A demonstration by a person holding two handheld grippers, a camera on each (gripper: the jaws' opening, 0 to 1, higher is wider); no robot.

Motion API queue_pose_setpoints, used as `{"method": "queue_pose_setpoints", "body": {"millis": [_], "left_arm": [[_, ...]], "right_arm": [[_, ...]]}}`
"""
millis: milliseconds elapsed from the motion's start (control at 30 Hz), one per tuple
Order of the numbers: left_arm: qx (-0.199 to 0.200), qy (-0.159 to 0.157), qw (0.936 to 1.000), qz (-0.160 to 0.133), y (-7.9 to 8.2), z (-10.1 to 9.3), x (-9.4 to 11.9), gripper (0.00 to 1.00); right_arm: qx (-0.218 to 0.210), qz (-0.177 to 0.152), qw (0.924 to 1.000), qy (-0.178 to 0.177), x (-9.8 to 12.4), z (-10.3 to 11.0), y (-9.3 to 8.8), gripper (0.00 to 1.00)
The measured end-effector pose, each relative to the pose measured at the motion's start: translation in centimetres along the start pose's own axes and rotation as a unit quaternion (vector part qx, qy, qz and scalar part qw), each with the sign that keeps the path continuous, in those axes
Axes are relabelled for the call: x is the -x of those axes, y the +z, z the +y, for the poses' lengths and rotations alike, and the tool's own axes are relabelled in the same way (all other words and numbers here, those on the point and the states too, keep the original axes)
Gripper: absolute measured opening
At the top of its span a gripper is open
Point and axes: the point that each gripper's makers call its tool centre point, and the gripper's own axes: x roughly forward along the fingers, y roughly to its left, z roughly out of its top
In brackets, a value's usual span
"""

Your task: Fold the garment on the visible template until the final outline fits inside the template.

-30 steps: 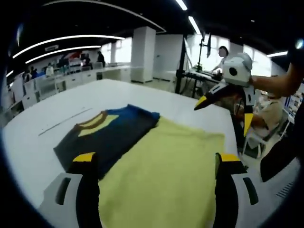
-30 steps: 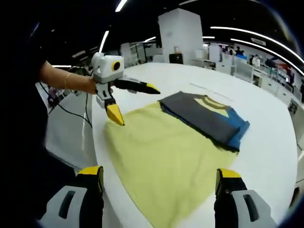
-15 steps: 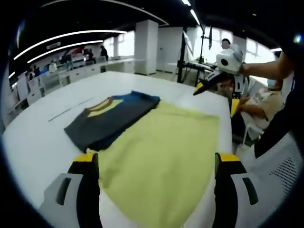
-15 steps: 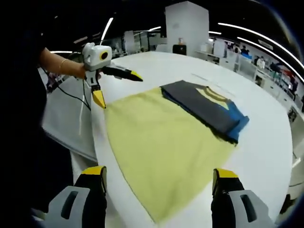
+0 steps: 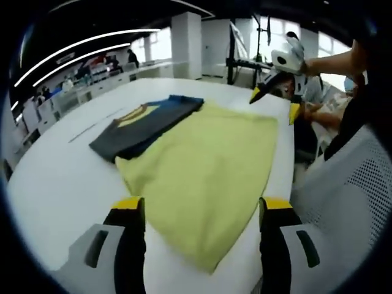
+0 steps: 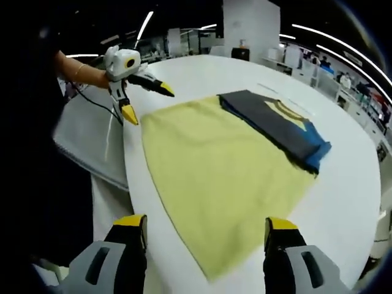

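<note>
Fingers of the left gripper (image 5: 200, 211) are spread wide apart and hold nothing. They hang in the air above the near corner of the yellow cloth (image 5: 208, 165). In the right gripper view, the left gripper (image 6: 146, 99) shows far off at the other corner of the cloth, with a hand (image 6: 97, 76) holding it.

Fingers of the right gripper (image 6: 205, 229) are also spread wide and hold nothing. They hang over the pointed near end of the yellow cloth (image 6: 214, 168). In the left gripper view, the right gripper (image 5: 274, 101) sits at the far corner of the cloth, fingers apart.

The yellow cloth lies flat and spread out on the white worktop (image 5: 58, 165). The shirt (image 5: 138, 122) is dark grey with a blue part and a yellow neck. It is folded and lies along one edge of the cloth, touching it, maybe a little on top. In the right gripper view the shirt (image 6: 278, 125) is on the right side of the cloth.
</note>
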Motion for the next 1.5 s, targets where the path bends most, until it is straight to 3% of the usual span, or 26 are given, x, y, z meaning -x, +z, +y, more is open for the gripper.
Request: {"method": "queue_pose_setpoints", "body": {"millis": [167,500,667,867,1133,1500], "left_arm": [[-0.016,-0.014,0.9995,0.023,-1.4,-0.6,0.1,0.53],[-0.049,-0.028,0.9966,0.06,-3.1,-1.3,0.4,0.37],[-0.057,-0.031,0.995,0.076,-3.8,-1.4,0.2,0.35],[-0.076,-0.033,0.992,0.096,-4.7,-1.5,0.3,0.34],[-0.044,-0.037,0.9941,0.092,-4.6,-1.1,0.0,0.33],[-0.037,-0.028,0.9931,0.108,-4.4,0.1,-0.3,0.16]], "right_arm": [[0.022,0.019,0.9995,-0.01,-0.3,-0.1,-1.1,0.66],[0.046,0.053,0.9973,-0.019,-0.6,-0.5,-3.1,0.52],[0.064,0.07,0.9953,-0.022,-0.7,-0.5,-3.8,0.44],[0.075,0.085,0.9934,-0.017,-1.0,-0.5,-4.5,0.43],[0.061,0.081,0.9948,-0.011,-1.1,-0.8,-4.5,0.42],[0.038,0.075,0.9964,-0.006,-1.3,-1.7,-4.2,0.21]]}}
